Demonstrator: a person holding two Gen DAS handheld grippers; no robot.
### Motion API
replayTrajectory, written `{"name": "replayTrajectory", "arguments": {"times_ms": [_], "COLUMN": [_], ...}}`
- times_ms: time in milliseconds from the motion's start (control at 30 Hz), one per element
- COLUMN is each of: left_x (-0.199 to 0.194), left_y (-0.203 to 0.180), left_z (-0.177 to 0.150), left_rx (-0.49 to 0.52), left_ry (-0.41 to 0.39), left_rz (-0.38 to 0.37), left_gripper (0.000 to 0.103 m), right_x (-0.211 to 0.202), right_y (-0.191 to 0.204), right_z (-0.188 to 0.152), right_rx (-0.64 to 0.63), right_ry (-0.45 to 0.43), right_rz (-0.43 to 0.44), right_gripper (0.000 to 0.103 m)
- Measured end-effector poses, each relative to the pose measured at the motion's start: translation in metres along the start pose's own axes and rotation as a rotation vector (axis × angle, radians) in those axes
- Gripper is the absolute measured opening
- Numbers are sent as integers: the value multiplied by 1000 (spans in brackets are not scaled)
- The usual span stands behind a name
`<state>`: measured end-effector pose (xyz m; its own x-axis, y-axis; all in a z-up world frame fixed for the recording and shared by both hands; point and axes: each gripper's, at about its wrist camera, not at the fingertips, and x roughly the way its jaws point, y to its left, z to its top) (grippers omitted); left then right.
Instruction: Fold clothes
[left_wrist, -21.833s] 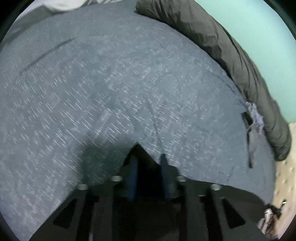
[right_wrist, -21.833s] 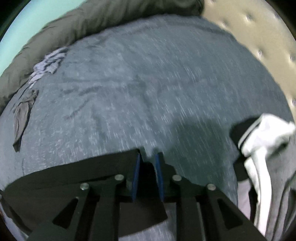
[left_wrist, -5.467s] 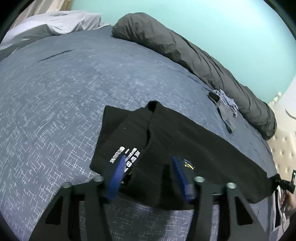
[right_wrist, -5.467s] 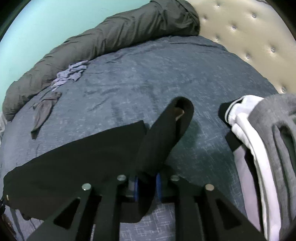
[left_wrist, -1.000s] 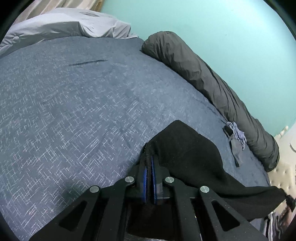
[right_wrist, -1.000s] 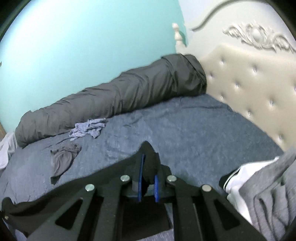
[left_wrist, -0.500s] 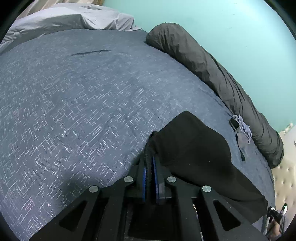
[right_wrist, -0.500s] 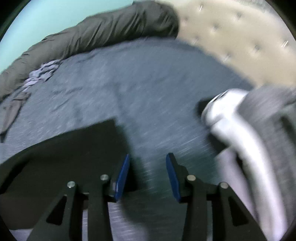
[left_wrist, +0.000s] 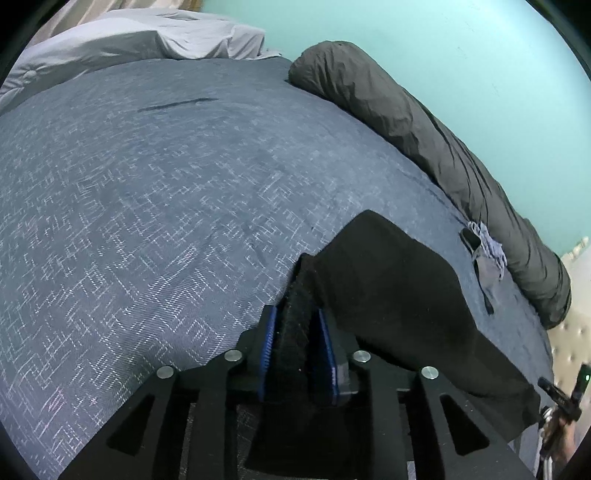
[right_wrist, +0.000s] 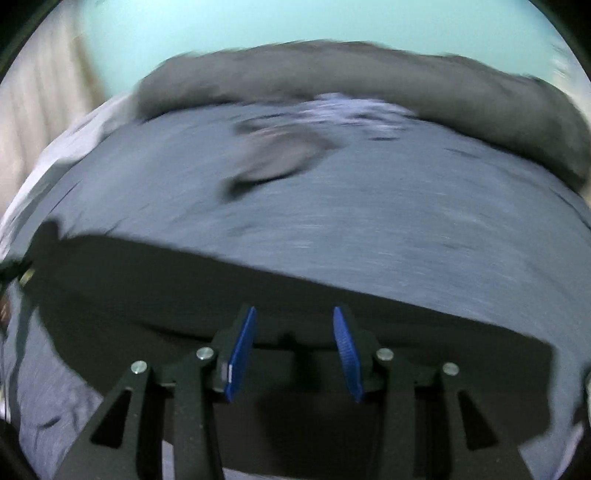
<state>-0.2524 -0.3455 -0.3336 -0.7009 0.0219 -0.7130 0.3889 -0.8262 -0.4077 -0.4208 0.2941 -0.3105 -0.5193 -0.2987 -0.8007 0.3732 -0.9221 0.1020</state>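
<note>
So the black garment (left_wrist: 399, 295) lies flat on the blue bedspread (left_wrist: 147, 206), plenty of bare bed beyond its far edge. Left gripper (left_wrist: 297, 332) jaws are opening, a thick fold between them; right gripper (right_wrist: 293, 332) jaws are parted above the cloth, gripping nothing. Right view's badly blurred.

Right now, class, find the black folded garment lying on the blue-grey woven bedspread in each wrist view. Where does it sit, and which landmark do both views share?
Left wrist view: the black folded garment fills the lower right, one edge between the left gripper's opening jaws.
Right wrist view: a dark band across the lower half, behind the right gripper, whose open jaws are empty.
Shared landmark: the dark grey rolled duvet along the turquoise wall.
</note>
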Motion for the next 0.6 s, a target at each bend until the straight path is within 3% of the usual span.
{"name": "replayTrajectory", "arguments": {"times_ms": [267, 533, 567, 600], "left_x": [4, 4, 4, 5], "left_y": [-7, -4, -3, -2], "left_z": [-5, -8, -8, -8], "left_rx": [51, 45, 40, 39], "left_ry": [18, 21, 22, 24], "left_rz": [0, -12, -15, -18], "left_gripper": [41, 42, 42, 42], "right_x": [52, 93, 96, 98], "right_y": [117, 165, 167, 170], "right_z": [21, 31, 31, 31], "right_rx": [-216, -318, -330, -341], "right_ry": [110, 226, 236, 245], "right_rz": [180, 206, 206, 205], "right_gripper": [45, 44, 42, 30]}}
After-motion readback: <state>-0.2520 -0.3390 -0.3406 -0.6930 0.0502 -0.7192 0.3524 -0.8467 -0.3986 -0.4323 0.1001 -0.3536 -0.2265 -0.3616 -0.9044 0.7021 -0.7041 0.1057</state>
